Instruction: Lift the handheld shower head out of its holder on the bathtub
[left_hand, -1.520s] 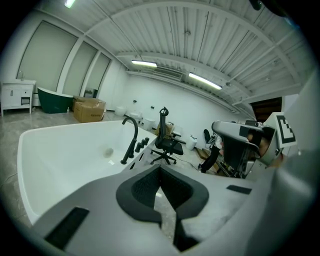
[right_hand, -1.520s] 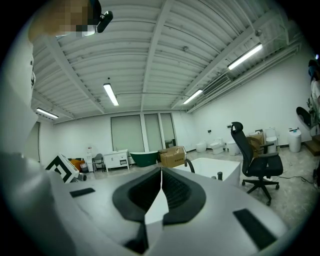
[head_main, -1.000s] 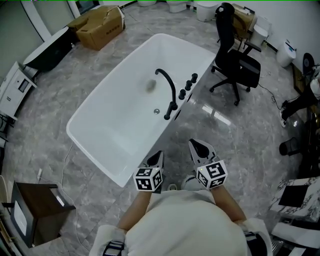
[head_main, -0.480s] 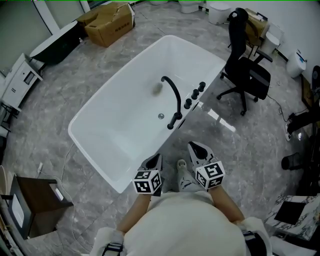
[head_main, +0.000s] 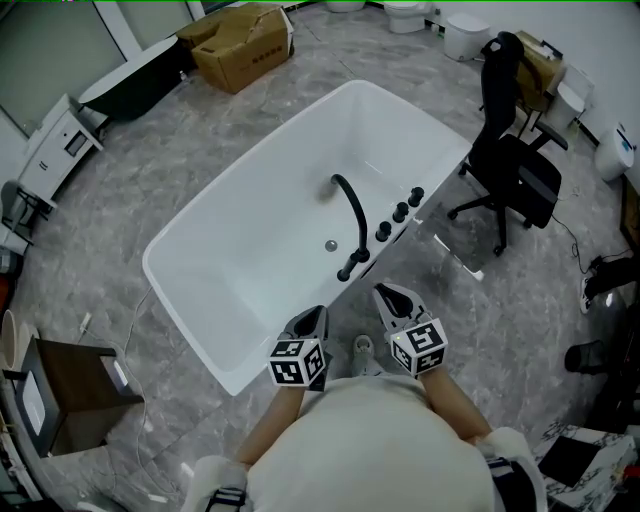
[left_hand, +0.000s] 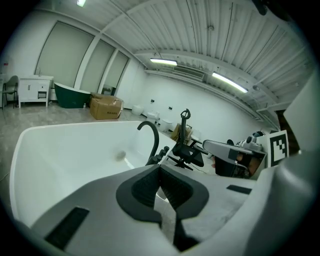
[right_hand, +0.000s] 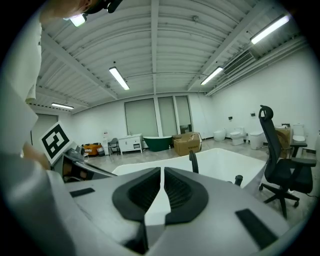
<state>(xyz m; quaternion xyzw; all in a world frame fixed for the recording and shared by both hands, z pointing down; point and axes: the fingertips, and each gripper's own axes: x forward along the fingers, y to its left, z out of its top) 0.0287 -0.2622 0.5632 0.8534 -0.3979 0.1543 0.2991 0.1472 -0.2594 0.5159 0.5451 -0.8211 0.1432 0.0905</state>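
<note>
The person has been walking up to the white freestanding bathtub (head_main: 250, 240). Over the last moment the tub has slid closer in the head view, and its near rim now lies just ahead of the two tools held out in front of the body. The black office chair (head_main: 510, 160) and the brown cardboard box (head_main: 245, 40) have drifted toward the edges of the view.

The left hand-held gripper (head_main: 316, 312) is clenched with nothing in it; in its own view the ribbed pads meet at the tip (left_hand: 160, 169). The right hand-held gripper (head_main: 390, 295) is likewise clenched and empty (right_hand: 162, 171). They are carried side by side, near each other but apart, and both aim toward the tub.

The curved black spout (head_main: 350, 210) rises from the near rim, with a row of small black fittings (head_main: 400, 212) on the same rim. The handheld shower head must be one of those pieces, seated in its holder, but they are too small for me to tell which. Neither tool touches the tub.

So I judge this to be only the approach, with the lift not yet begun. One tool must open and come down onto the rim fittings before anything can be gripped, and the spout just beside them leaves little room.
</note>
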